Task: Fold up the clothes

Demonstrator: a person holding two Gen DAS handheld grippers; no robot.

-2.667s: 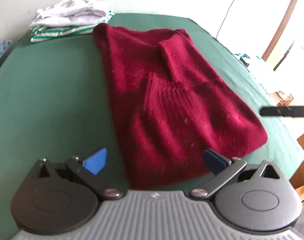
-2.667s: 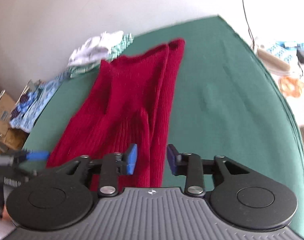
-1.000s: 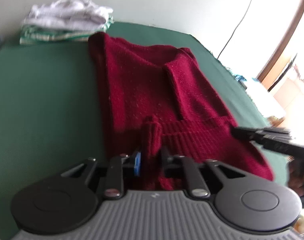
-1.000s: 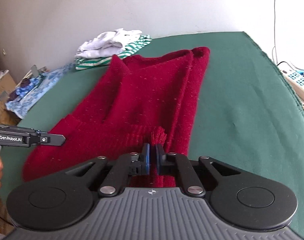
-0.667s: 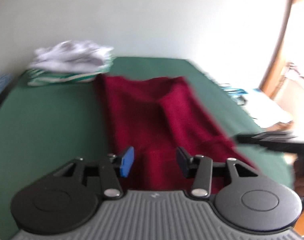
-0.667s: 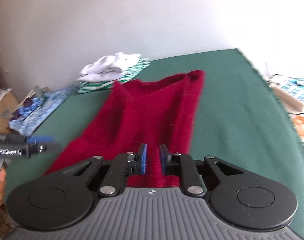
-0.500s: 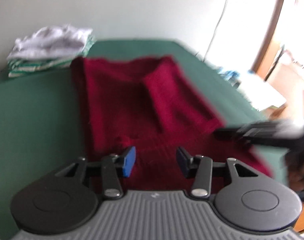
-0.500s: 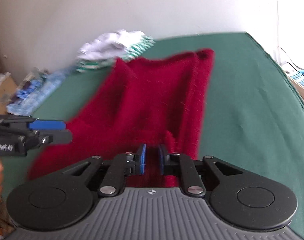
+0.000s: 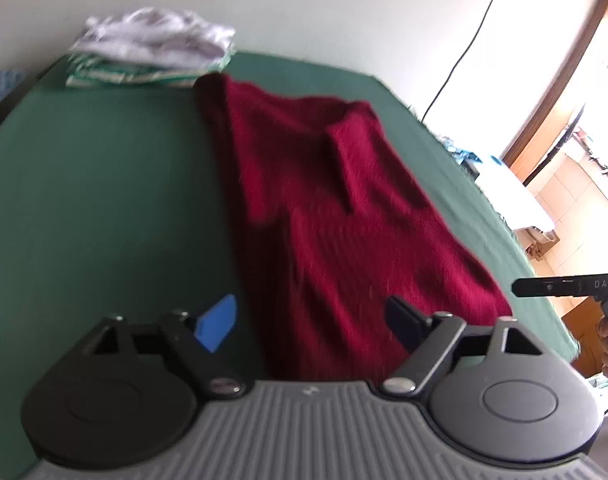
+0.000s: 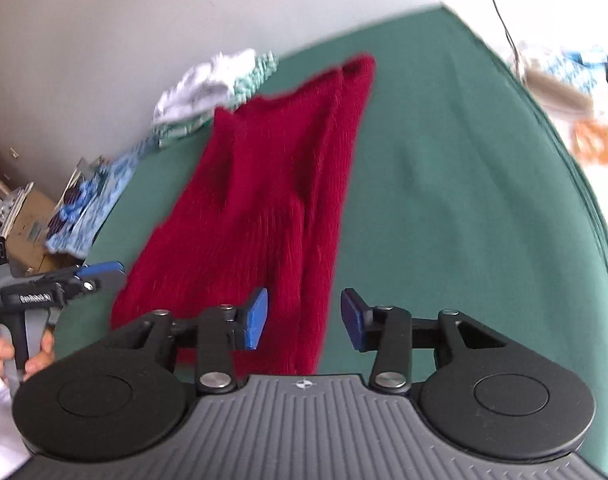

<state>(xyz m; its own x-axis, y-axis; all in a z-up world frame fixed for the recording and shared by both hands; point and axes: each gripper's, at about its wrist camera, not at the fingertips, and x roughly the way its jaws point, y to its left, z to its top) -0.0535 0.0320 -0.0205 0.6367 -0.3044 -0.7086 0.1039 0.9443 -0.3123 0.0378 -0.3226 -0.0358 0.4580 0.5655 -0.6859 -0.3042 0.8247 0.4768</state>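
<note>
Sweater (image 9: pixel 335 216) lies flat, folded lengthwise, mid-table (image 9: pixel 104 200), hem at near edge. Left gripper (image 9: pixel 311 320) spread wide, empty; right gripper (image 10: pixel 304 316) spread, empty. Step: between folds. Next, likely: pinch both hem corners, carry toward far edge.

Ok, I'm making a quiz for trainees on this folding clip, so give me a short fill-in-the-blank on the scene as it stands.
1. The sweater lying on the green table is ____ in colour.
2. The left gripper and the right gripper both have their jaws ____.
3. The folded clothes pile at the table's far edge has a ____ garment on top.

Missing words: red; open; white
</note>
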